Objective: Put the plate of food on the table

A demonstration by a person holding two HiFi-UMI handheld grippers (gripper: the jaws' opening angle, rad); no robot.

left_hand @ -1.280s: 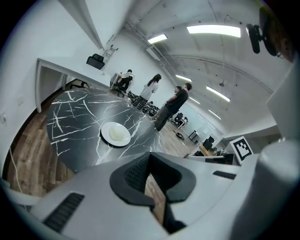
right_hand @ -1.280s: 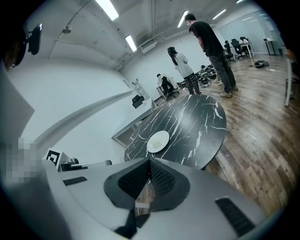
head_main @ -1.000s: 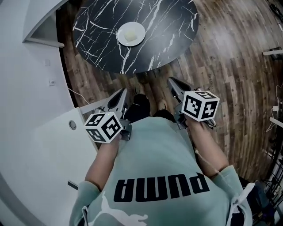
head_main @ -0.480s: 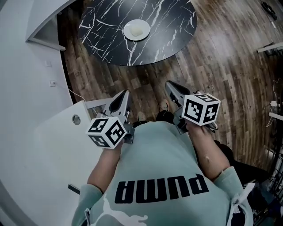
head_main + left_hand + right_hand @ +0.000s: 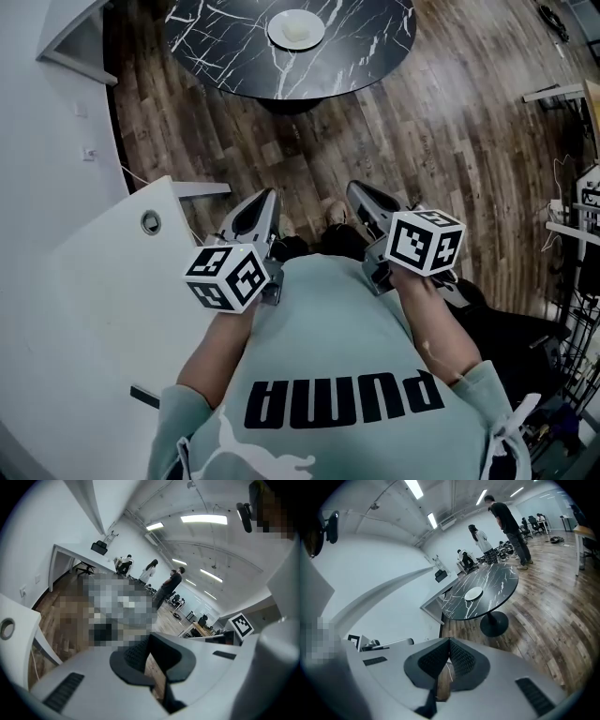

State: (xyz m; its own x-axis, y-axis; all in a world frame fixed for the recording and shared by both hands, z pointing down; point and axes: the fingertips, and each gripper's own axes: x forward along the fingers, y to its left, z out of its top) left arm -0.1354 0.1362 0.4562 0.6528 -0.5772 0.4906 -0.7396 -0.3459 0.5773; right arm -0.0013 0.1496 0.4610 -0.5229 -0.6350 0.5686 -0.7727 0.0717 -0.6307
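Plate of food (image 5: 296, 29) sits on the round black desk (image 5: 370, 47), well apart from the left hand-held gripper (image 5: 265, 199) and right hand-held gripper (image 5: 358, 190), both closed tip-to-tip, holding nothing.

**A:** Where's your head view pointing?
**B:** Steeply down over your chest. The table (image 5: 356, 47) is far off at the top edge.
**A:** And your gripper views?
**B:** Both look out low across the room. The right gripper view shares that table.
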